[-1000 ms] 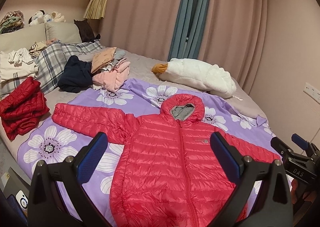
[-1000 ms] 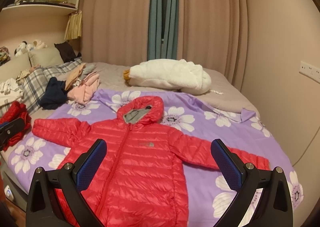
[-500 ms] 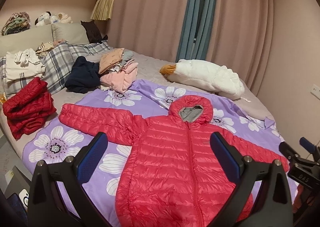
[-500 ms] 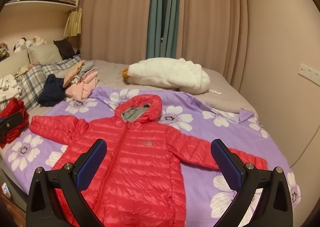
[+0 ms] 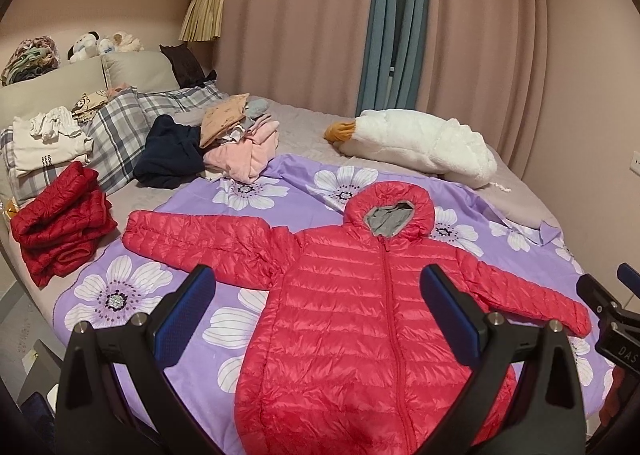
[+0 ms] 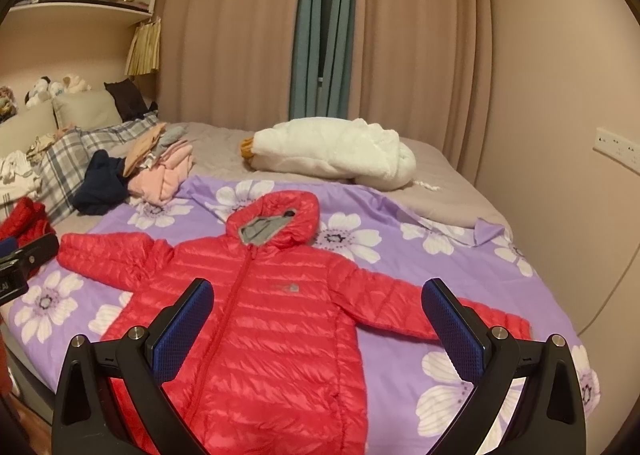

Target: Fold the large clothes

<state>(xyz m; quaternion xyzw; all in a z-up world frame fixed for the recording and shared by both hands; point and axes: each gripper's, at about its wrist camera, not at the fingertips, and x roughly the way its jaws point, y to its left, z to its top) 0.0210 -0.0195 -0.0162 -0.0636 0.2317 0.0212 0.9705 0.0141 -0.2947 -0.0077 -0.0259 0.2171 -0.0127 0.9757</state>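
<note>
We are in a bedroom with pink curtains (image 5: 304,35), standing at the edge of a bed (image 5: 308,123) on which a purple sheet with white flowers (image 5: 304,191) is spread as our working surface. On that sheet lies the task's garment, a red hooded down jacket (image 5: 360,315), face up, zipped, hood (image 6: 276,215) toward the far side, both sleeves stretched straight out. To the left, off the sheet, sits a stack of red down garments already folded (image 5: 60,223); further back are a pile of pink and tan clothes (image 5: 240,143), a dark navy garment (image 5: 168,159), plaid pillows (image 5: 116,131) and a white goose plush (image 5: 416,143).

Our left gripper (image 5: 318,319) hangs above the jacket's body with its jaws wide apart and nothing between them. Our right gripper (image 6: 318,327) hangs likewise, spread wide and empty, over the chest and the right sleeve (image 6: 440,319).

We judge that the jacket is laid out flat and the folding itself is not yet begun. The next move likely calls for lowering each gripper to a cuff, pinching the puffy, slippery shell firmly, and bringing the sleeves across the chest. The left sleeve (image 5: 200,239) reaches well out, so that side needs the longer reach.
</note>
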